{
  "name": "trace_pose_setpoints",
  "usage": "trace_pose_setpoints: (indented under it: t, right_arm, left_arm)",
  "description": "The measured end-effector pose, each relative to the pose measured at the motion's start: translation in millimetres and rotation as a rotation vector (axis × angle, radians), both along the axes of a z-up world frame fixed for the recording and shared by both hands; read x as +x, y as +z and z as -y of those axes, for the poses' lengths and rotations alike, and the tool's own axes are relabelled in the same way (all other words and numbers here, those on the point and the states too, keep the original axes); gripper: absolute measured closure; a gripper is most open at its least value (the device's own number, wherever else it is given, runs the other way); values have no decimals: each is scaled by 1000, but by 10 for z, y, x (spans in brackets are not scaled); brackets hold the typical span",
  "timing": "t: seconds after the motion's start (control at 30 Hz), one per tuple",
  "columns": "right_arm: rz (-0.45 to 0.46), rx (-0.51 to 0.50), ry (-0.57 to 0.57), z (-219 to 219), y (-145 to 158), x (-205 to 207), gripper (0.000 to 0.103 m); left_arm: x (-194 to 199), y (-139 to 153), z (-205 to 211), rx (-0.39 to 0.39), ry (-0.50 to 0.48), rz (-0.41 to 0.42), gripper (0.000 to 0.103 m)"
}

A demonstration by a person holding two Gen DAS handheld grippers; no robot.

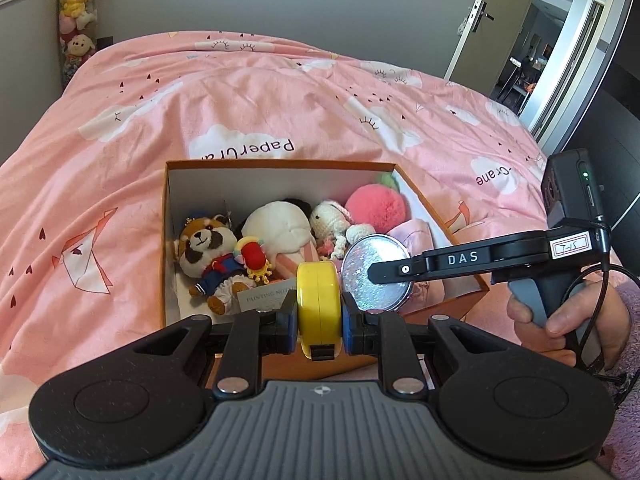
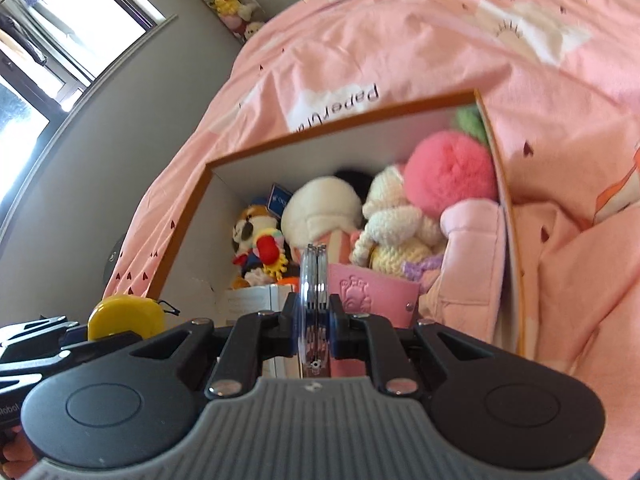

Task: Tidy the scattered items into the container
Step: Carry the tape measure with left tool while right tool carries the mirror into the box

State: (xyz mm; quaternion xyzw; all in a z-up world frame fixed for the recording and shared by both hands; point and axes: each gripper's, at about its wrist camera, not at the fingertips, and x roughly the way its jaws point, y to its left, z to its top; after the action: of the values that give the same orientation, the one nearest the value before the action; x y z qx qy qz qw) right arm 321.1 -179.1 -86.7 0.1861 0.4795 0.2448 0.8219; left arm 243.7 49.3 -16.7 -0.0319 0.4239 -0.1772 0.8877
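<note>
The open orange box point(image 1: 464, 294) sits on the bed point(image 1: 240, 92), already crowded: a raccoon plush point(image 1: 208, 256) at its 8 o'clock corner, a white plush point(image 1: 276, 228) in the middle, a crocheted doll point(image 1: 330, 220) beside that, a fluffy pink ball point(image 1: 374, 206) toward 2 o'clock, and a pink wallet point(image 2: 372, 288) standing near the front. Above the box's front edge, at 6 o'clock, the left gripper point(image 1: 319, 316) has its fingers point(image 1: 286, 320) clamped narrowly on a yellow tape measure point(image 1: 319, 296), held upright between the pads. Just to its 3 o'clock side, the right gripper point(image 1: 384, 274) reaches in from the right, its fingers pinching a round silver compact mirror point(image 1: 368, 268) on edge; in the right wrist view the mirror point(image 2: 314, 280) stands vertical between the closed pads, over the box interior. A hand point(image 1: 572, 320) in a fuzzy pink sleeve point(image 1: 628, 360) grips the right gripper's handle at 3 o'clock. Plush toys point(image 1: 76, 12) are stacked in the room's corner at 11 o'clock, and a door point(image 1: 488, 20) stands open at 1 o'clock.
</note>
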Motion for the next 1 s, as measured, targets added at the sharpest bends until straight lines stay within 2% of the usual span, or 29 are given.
trace_pose_setpoints:
  t: [0.13,0.4,0.53,0.6,0.67,1.0]
  right_arm:
    - [-39,32,5,-28,-98,55,88]
    - [-77,17,5,-54,-231,80,87]
    - [-71,-52,21,-123,-199,57,84]
    - [-53,-117,23,-158,-171,45,74]
    - [-40,-163,17,-167,-154,35,71]
    - [-58,-217,26,-132,-147,47,69]
  left_arm:
    - [35,-45,11,14,-3,-5,80]
    - [55,-27,36,19,-10,2,80]
    - [49,-28,53,17,-14,1,80]
    - [40,-29,57,17,-14,0,80]
    - [38,-32,60,19,-14,0,80]
    - [38,-48,23,17,-5,-5,79]
